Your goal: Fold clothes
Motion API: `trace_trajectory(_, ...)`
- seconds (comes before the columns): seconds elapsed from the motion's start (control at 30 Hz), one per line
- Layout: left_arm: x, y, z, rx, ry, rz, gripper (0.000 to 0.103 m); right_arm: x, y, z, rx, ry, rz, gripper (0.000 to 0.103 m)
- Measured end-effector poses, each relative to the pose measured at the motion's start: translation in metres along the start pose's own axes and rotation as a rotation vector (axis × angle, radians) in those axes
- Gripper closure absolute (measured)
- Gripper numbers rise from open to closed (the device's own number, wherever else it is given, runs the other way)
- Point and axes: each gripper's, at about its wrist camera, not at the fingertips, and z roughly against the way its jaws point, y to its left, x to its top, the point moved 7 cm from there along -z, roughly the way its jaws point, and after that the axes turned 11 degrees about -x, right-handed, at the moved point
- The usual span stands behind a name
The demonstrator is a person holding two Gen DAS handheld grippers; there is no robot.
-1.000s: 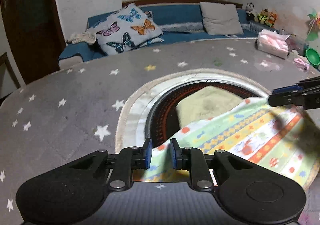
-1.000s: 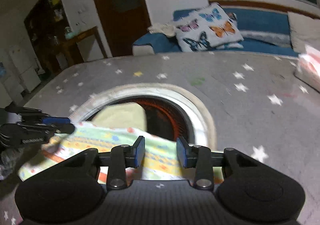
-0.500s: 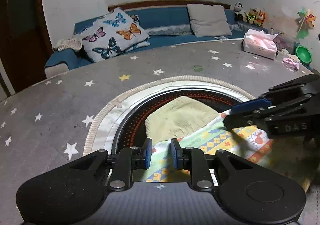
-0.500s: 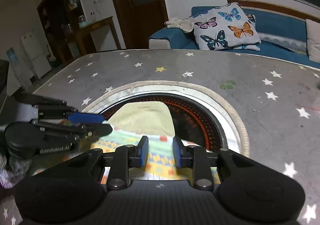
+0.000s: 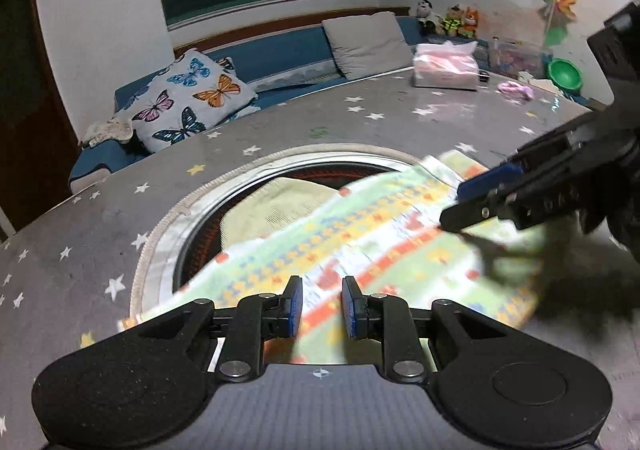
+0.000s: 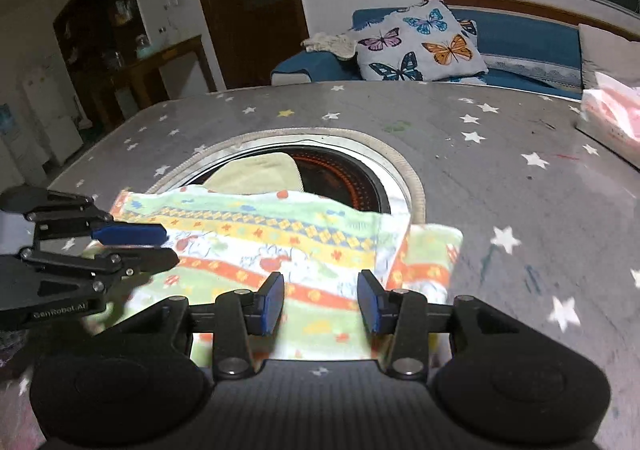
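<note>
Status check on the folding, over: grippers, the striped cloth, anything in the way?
Left gripper fingers apart over the striped cloth. Right gripper opening, cloth below, no pinch. Cloth folded on table, over yellow cloth. Nothing blocking.

table: grey cover (image 6: 500, 154) with stars, round opening (image 6: 344, 170) in the middle
cloth: striped (image 6: 280, 238), flat, partly over the opening
far edge: tissue pack (image 5: 446, 68), pink thing (image 5: 516, 89)
</note>
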Motion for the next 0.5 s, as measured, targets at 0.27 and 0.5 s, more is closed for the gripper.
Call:
trace_trajectory(0.27,-0.011,-0.034,0.013,-0.026,-0.024,-0.06,0.076,-0.01,0.035,0.027,0.041,-0.06,0.085,0.05)
trace_trajectory(0.5,-0.025,-0.05,0.022,-0.015,-0.043,-0.109,0.076,-0.041,0.056,0.032,0.018,-0.037,0.227,0.049)
